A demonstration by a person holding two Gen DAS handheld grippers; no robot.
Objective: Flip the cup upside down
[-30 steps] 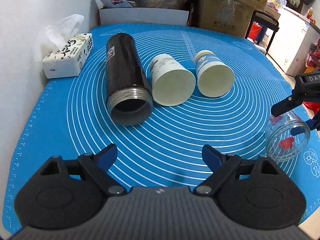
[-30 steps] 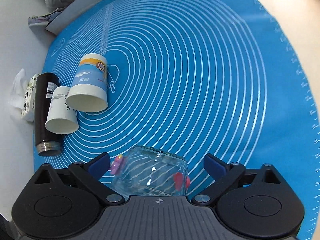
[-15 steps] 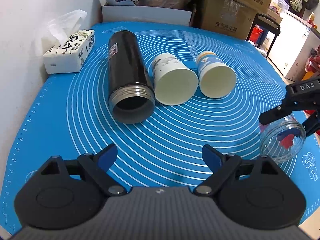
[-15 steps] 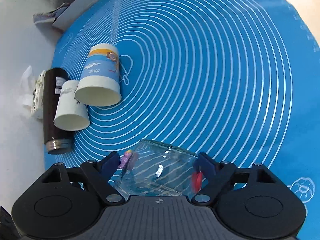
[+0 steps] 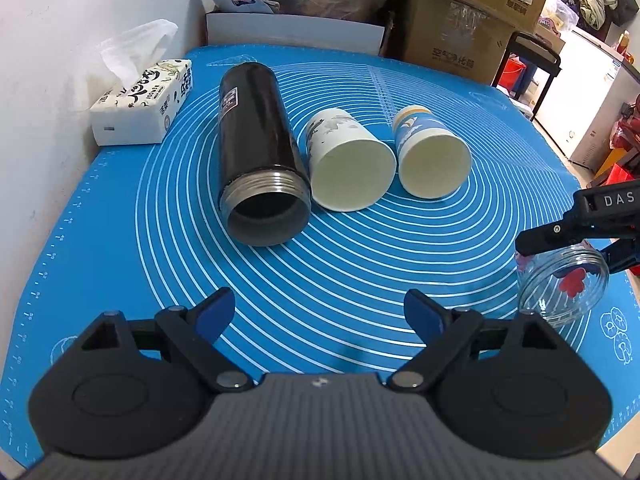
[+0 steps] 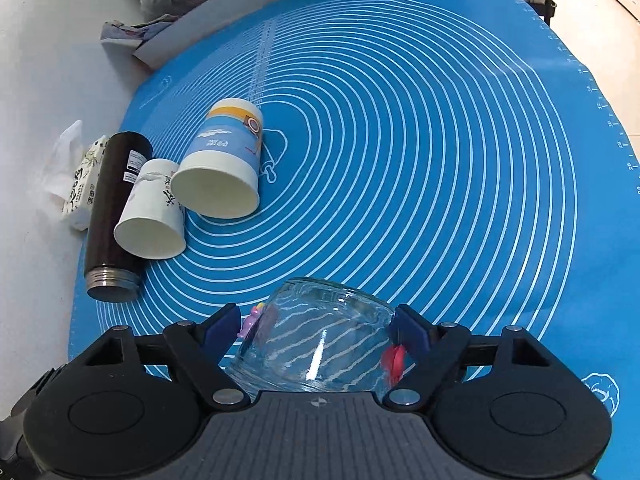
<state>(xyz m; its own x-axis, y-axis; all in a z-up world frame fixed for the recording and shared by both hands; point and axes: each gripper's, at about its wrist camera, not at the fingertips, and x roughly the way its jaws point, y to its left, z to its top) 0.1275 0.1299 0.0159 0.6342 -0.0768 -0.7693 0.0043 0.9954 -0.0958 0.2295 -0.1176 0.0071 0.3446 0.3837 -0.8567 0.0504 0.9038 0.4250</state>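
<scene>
Cluttered boxes and bags back a desk (image 5: 44,264) covered by a blue ringed mat (image 6: 420,140), where a black flask (image 5: 256,148) and two paper cups (image 5: 348,172) lie on their sides. Near the mat's right edge the glass cup (image 6: 320,348) is tipped on its side, gripped between the blue pads (image 6: 220,324) of the right hand-held gripper (image 6: 316,332) at its curved wall (smooth glass, so likely slippery). If the squeeze is light, the cup could spin or slide out during the turn; released while tilted, it might roll off the nearby edge. The left hand-held gripper (image 5: 320,312) hovers wide apart, holding nothing.
</scene>
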